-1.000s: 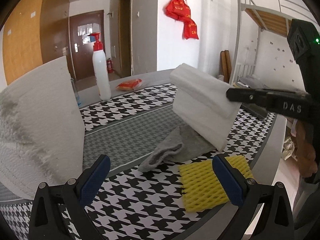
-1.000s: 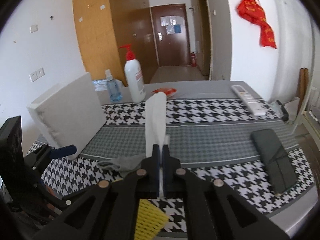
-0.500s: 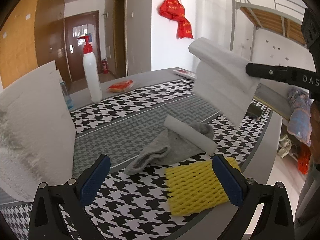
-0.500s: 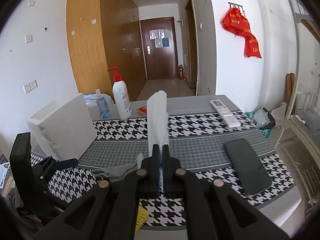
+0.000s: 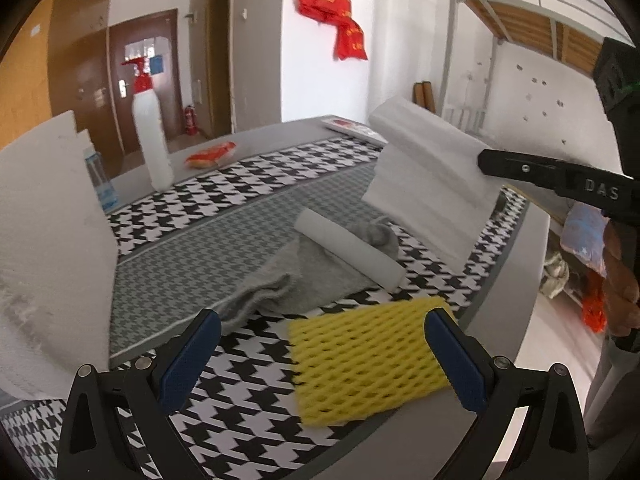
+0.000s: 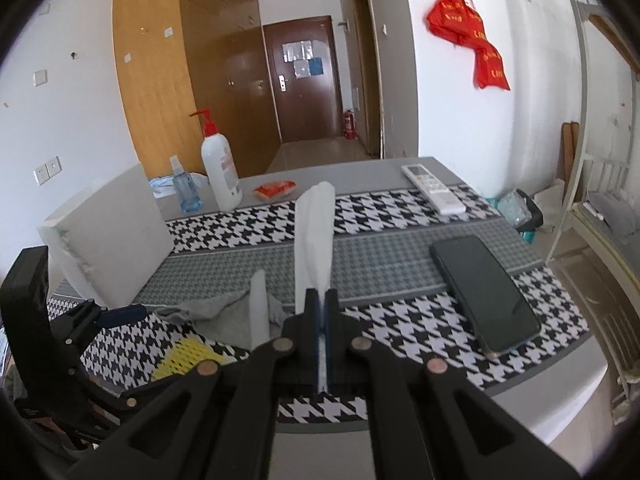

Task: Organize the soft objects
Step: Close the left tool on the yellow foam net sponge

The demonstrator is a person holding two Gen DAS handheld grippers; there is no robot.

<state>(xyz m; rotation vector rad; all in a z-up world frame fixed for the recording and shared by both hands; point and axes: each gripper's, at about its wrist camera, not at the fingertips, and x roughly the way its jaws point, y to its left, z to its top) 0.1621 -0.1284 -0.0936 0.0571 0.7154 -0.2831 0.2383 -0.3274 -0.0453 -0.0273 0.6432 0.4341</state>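
The right tool [image 6: 320, 312] is pinching the white foam sheet [image 5: 432, 184] by one edge, and it is drooping, looking light and floppy

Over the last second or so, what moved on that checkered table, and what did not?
The right gripper, shut on the white foam sheet, carried it up and away to the right, clear of the table. That uncovered a white foam roll lying on the grey cloth. The left gripper stayed open and empty above the yellow foam net. The big foam block and pump bottle stayed put.
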